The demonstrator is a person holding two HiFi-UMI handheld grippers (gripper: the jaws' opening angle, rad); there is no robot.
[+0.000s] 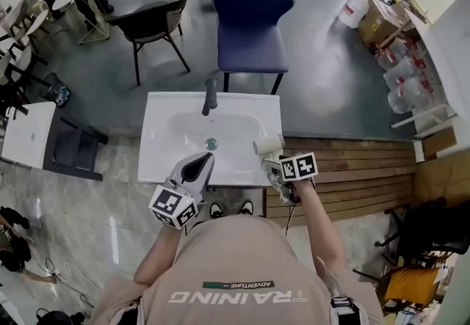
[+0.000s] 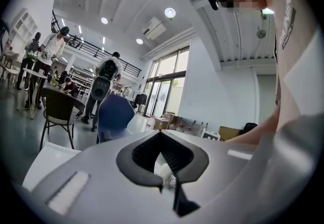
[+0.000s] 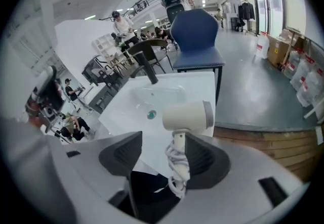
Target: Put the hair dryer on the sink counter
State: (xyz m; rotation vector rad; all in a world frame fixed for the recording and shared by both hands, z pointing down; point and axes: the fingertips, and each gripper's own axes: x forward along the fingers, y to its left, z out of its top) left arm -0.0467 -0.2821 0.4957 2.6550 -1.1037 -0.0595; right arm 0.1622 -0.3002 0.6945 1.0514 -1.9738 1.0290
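Right gripper (image 3: 162, 148) jaws stood wide apart, hair dryer (image 3: 187, 116) handle touching one pad only. Left gripper (image 2: 161, 137) closed, empty. Recommended: seat dryer flat on sink counter (image 1: 158, 133), clear of rim.

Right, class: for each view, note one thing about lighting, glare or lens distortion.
Head view: wide-angle lens bows the wooden decking; a bright reflection streaks the glossy floor tiles. Left gripper view: fisheye circle with black corners, ceiling lamps blown out. Right gripper view: same fisheye ring; the hair dryer sits sharp at centre, evenly lit.
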